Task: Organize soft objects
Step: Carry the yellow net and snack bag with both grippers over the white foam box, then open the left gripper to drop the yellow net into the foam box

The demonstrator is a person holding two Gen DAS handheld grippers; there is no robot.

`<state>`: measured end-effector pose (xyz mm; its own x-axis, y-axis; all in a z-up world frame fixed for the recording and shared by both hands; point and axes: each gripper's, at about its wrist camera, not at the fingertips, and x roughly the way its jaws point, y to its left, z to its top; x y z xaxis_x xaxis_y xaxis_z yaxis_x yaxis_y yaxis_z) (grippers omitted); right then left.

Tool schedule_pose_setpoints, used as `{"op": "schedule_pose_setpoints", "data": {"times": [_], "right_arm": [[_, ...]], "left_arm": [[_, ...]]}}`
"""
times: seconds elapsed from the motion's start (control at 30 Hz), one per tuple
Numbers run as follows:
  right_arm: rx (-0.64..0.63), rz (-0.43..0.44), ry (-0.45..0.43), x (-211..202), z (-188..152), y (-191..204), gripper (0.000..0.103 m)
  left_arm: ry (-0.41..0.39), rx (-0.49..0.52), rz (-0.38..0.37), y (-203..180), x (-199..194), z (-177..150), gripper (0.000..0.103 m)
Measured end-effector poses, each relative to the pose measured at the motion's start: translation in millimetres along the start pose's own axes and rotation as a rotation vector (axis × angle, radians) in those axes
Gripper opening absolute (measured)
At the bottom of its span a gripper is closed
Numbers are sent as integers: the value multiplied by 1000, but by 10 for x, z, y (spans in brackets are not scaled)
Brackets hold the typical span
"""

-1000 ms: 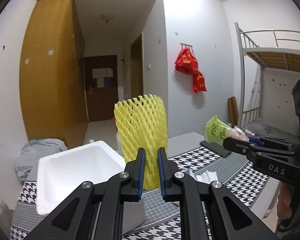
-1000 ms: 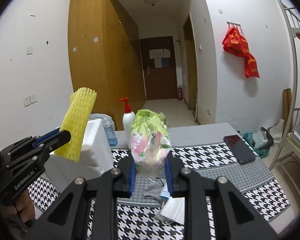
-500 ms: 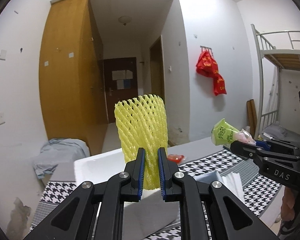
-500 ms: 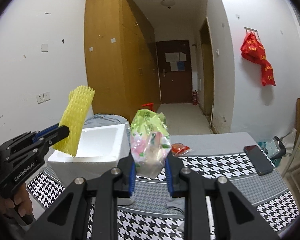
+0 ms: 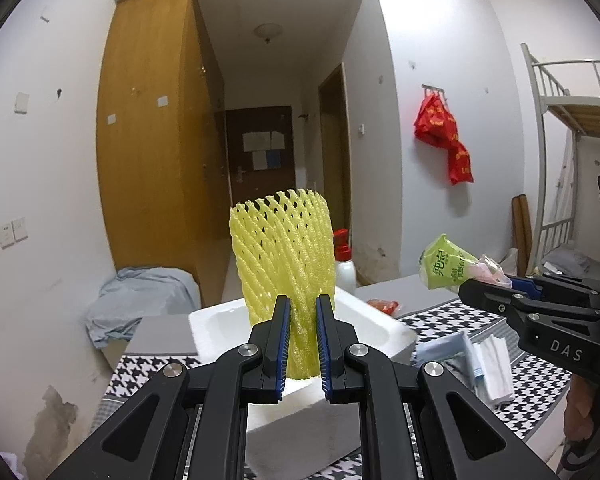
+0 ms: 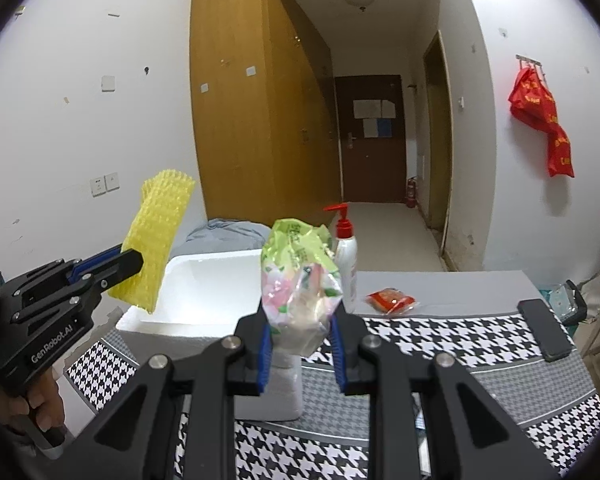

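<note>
- Yellow foam net sleeve point(image 5: 286, 272), left wrist view: it stands upright, pinched at its lower end between the blue pads of the left gripper point(image 5: 302, 344), whose jaws are clamped close together on it. It is held over the near rim of the one white foam box point(image 5: 384, 330), which sits on the houndstooth-covered table point(image 5: 540, 396).
- Same view: the box's open cavity lies just behind the sleeve, with clear air above it. To the right of the box is a small pile of folded cloths point(image 5: 476, 364); one red-capped pump bottle point(image 5: 344, 268) stands at the far side of the box.
- Same view, right: the right gripper point(image 5: 480, 284) holds one green-and-pink packet point(image 5: 448, 266) in the air, well apart from the sleeve.
- Right wrist view: the right gripper point(image 6: 300, 354) is clamped on the packet point(image 6: 300, 280), jaws moderately apart around its bulk, near the box's point(image 6: 204, 292) right side.
- Same view: the left gripper point(image 6: 130, 260) holds the sleeve point(image 6: 156, 242) tilted over the box's left rim. On the table's point(image 6: 460, 344) far right part lie one small red packet point(image 6: 392, 300) and one dark phone point(image 6: 544, 330) by the right edge.
</note>
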<state>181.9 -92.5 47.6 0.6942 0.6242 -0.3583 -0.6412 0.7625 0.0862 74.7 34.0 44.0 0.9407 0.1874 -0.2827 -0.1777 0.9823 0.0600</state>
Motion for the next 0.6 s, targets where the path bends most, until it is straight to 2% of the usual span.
{"op": "schedule_pose_setpoints", "data": {"times": [0.37,0.6], "right_arm": [[-34,48,19,164,23,280,29],[-26,52,36,295,20,308,29]], "left_arm": [[76,-14,-45,140,239,-5,14],[101,-22,-69,215,388,-23,14]]}}
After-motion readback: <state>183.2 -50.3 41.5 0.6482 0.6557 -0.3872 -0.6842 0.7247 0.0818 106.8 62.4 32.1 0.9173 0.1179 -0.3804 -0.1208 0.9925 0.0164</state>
